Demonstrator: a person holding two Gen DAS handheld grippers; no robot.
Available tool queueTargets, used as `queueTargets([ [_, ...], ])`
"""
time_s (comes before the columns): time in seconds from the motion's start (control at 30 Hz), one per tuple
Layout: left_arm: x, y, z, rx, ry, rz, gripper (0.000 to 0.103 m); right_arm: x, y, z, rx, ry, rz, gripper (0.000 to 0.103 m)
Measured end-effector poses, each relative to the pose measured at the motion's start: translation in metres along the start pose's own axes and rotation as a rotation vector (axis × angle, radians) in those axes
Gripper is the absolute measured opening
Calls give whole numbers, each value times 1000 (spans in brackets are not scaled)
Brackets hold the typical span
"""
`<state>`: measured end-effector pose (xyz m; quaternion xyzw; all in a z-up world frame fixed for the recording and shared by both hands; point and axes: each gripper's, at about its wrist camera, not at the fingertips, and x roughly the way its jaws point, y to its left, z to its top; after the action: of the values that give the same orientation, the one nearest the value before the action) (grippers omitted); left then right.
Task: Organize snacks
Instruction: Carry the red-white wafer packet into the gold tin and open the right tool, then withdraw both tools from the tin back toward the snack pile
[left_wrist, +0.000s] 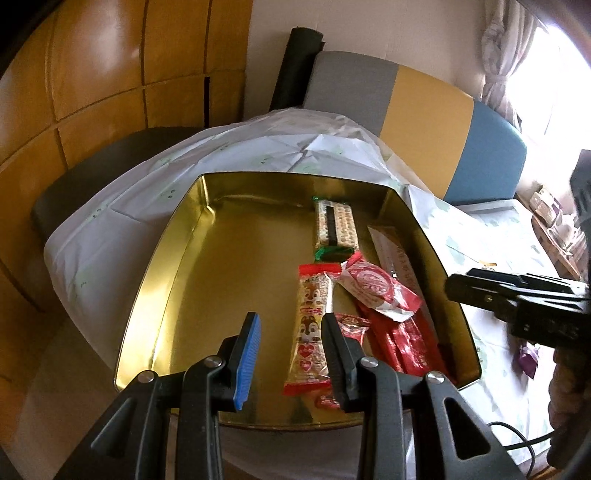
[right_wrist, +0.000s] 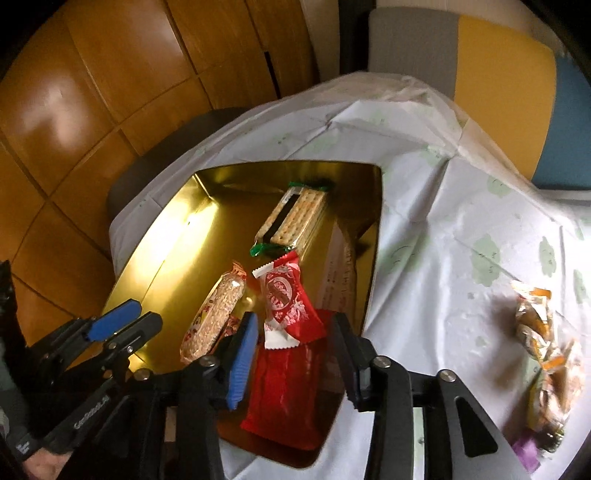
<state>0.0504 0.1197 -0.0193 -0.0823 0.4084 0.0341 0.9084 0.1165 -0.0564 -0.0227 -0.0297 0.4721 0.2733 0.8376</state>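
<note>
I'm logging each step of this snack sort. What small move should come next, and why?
Probably swing the open, empty right claw rightward to the orange-wrapped snacks lying on the tablecloth. They sit outside the gold tin, which already holds the other packets.

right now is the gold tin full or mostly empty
Mostly empty. The tin holds only a few snacks along its right side: a cracker pack, a chipmunk bar and red packets. The left half is bare.
</note>
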Motion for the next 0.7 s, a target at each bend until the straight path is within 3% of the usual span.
queueTargets([
  [0.13, -4, -7, -1, 21, -5, -7, 34, -18, -3, -9, -15, -38, -20, 52],
  [0.27, -7, -15, -2, 47, -5, -15, 34, -35, -14, -20, -13, -61, -43, 53],
  [0.7, -11, -49, -4, 144, -3, -43, 34, -81, -85, -63, 95, -86, -155, 61],
])
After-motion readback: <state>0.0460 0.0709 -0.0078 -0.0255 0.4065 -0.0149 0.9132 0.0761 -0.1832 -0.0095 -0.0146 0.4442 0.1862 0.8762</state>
